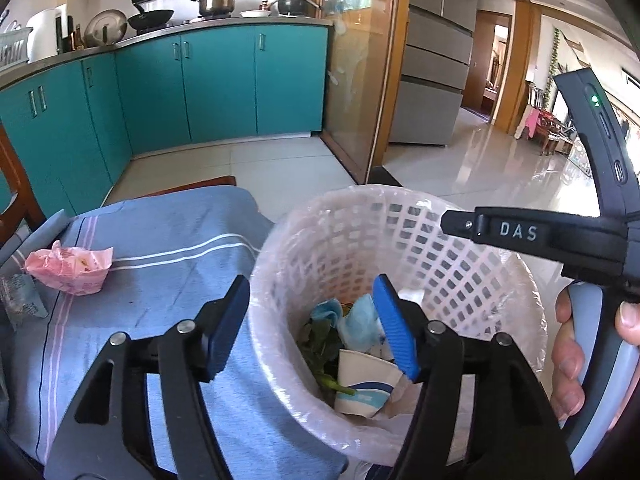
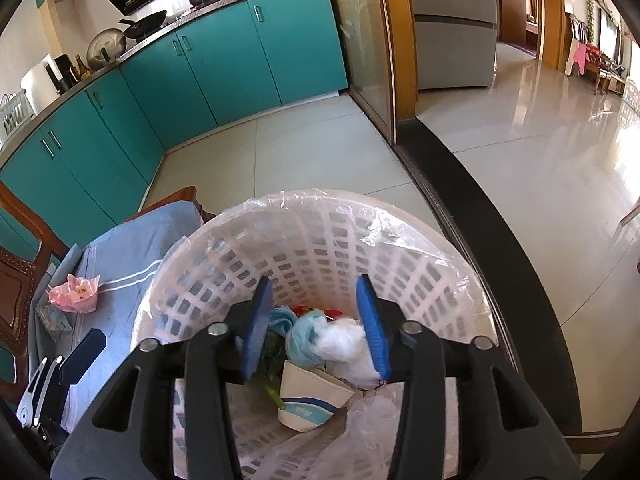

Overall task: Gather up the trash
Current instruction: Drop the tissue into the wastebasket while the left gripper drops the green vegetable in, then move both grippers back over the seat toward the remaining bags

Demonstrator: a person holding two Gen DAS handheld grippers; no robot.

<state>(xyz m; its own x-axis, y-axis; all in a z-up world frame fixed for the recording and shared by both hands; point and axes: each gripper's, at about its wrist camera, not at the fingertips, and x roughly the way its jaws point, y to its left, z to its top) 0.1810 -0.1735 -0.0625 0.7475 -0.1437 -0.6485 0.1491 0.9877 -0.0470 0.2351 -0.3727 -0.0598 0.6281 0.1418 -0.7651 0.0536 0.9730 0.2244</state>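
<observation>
A white lattice trash basket (image 1: 460,248) (image 2: 320,240) lined with clear plastic stands beside the table. Inside lie a paper cup (image 1: 364,384) (image 2: 308,396), blue wrappers (image 1: 356,320) (image 2: 304,340), green leaves and crumpled white plastic (image 2: 344,344). My left gripper (image 1: 312,328) is open and empty, straddling the basket's near rim. My right gripper (image 2: 316,328) is open and empty above the basket's inside. A crumpled pink wrapper (image 1: 68,268) (image 2: 76,294) lies on the blue striped tablecloth (image 1: 168,264) (image 2: 128,248). A crumpled clear wrapper (image 1: 20,296) (image 2: 54,318) lies near the pink one.
A wooden chair (image 2: 20,272) stands left of the table. Teal kitchen cabinets (image 1: 180,80) (image 2: 200,64) with pots on top line the back. A glass sliding door (image 1: 360,60), a fridge (image 1: 436,60) and glossy tiled floor (image 2: 540,152) lie to the right.
</observation>
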